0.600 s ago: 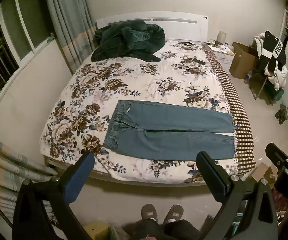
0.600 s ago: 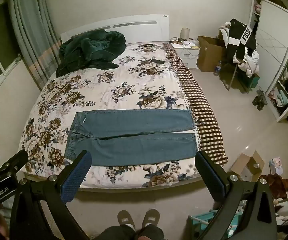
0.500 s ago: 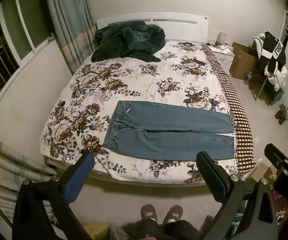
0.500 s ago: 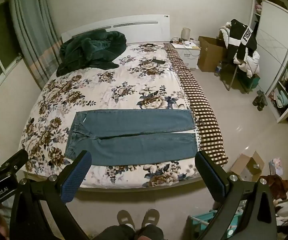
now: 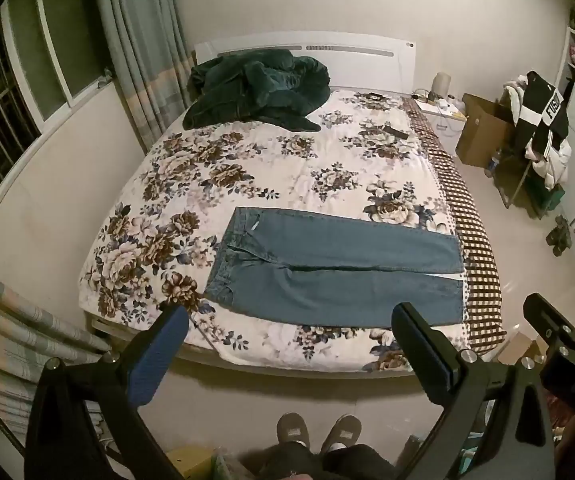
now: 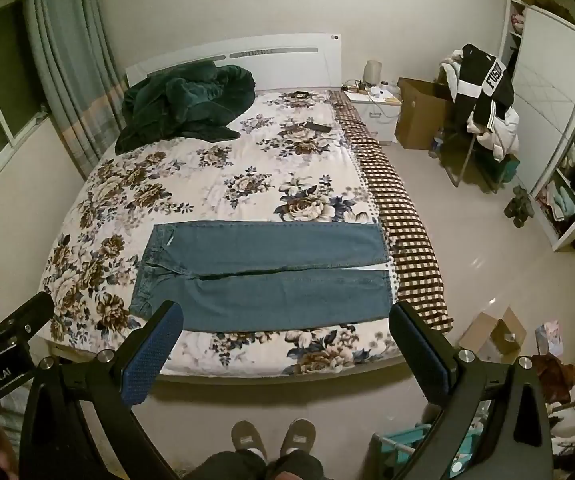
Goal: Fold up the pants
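Blue jeans (image 5: 335,268) lie flat across the near part of the floral bed (image 5: 247,168), waistband to the left, both legs stretched right, side by side. They also show in the right wrist view (image 6: 263,276). My left gripper (image 5: 291,344) is open and empty, held back from the bed's near edge, above the floor. My right gripper (image 6: 287,344) is open and empty at the same distance. Neither touches the jeans.
A dark green blanket (image 5: 255,88) is heaped at the headboard. A small dark object (image 6: 317,126) lies on the bed's far right. A checked cover (image 6: 403,232) hangs over the bed's right side. Cardboard boxes (image 6: 491,336), a clothes-laden chair (image 6: 483,108) and a wardrobe stand right. Curtains (image 5: 143,52) hang left.
Both views have shifted very slightly; the jeans and both grippers stand as before.
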Demonstrator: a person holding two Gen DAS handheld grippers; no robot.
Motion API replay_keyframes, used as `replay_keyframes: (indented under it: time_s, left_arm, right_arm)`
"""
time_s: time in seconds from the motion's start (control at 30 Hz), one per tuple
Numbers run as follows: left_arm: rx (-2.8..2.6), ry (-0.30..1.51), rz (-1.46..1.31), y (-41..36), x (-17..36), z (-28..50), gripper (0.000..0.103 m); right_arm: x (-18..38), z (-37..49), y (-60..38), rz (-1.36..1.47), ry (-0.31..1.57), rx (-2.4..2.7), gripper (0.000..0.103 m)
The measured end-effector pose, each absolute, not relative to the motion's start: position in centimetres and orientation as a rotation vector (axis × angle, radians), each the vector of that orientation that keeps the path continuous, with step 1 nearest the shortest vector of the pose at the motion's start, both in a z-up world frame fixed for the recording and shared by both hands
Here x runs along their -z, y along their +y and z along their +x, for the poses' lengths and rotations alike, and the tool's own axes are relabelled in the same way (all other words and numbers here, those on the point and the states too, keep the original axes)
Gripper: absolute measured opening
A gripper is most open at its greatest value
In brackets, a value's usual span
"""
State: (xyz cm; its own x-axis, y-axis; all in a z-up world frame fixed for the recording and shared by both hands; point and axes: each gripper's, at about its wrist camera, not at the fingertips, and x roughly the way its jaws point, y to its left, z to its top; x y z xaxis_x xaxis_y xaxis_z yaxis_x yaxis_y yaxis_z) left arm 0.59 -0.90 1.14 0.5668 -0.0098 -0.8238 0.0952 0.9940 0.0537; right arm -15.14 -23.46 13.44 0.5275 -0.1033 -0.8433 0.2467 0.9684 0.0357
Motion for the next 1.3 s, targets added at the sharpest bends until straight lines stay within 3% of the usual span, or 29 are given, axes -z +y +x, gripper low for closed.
replay_keyframes:
  time_s: [1.3]
  left_arm:
    - [0.058,0.948,0.092,-0.6,-1.5,-0.3,0.103]
  right_arm:
    - [-13.4,-15.7,-23.9,0.158,0.996,0.211,0.103]
